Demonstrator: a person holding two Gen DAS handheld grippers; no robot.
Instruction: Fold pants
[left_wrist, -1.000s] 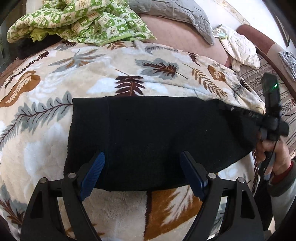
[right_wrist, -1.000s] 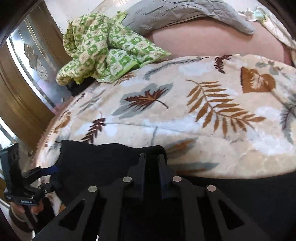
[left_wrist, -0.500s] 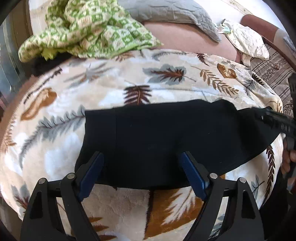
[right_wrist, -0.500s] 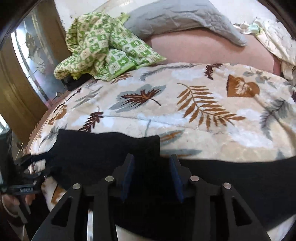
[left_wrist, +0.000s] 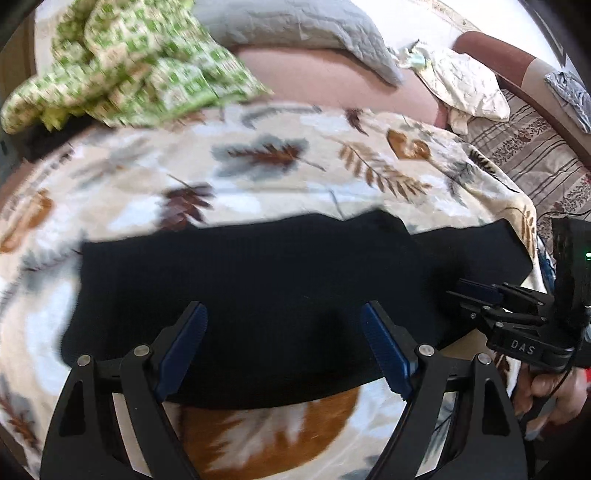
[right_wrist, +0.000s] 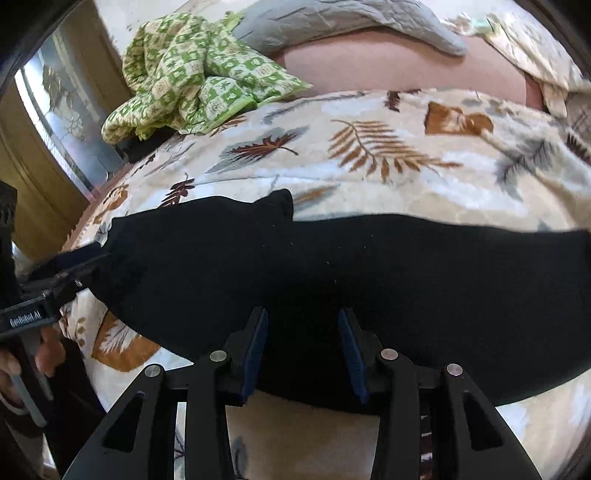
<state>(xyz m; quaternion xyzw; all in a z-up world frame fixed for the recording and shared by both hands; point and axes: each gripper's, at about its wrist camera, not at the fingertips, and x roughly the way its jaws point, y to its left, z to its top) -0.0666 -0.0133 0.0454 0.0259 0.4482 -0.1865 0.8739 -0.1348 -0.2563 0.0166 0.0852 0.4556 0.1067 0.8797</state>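
Observation:
The black pants (left_wrist: 258, 291) lie flat across the leaf-print blanket (left_wrist: 258, 177), folded over on themselves, with a raised corner of the upper layer (right_wrist: 279, 201). My left gripper (left_wrist: 282, 314) is open, hovering just above the near edge of the pants, holding nothing. My right gripper (right_wrist: 301, 321) is open over the pants' near edge (right_wrist: 406, 280), empty; it also shows at the right of the left wrist view (left_wrist: 480, 291). The left gripper shows at the far left of the right wrist view (right_wrist: 74, 262), by the pants' left end.
A green checked cloth (left_wrist: 129, 66) is bunched at the back left. A grey quilted pillow (left_wrist: 295, 26) and a pink sheet (left_wrist: 325, 85) lie behind the blanket. A cream cloth (left_wrist: 465, 85) and a striped cover (left_wrist: 535, 158) are at the right. A wooden panel (right_wrist: 33, 173) stands left of the bed.
My right gripper opened and let go of the pants, which now lie flat in a folded layer. It drew back slightly. My left gripper stayed open and shifted a little.

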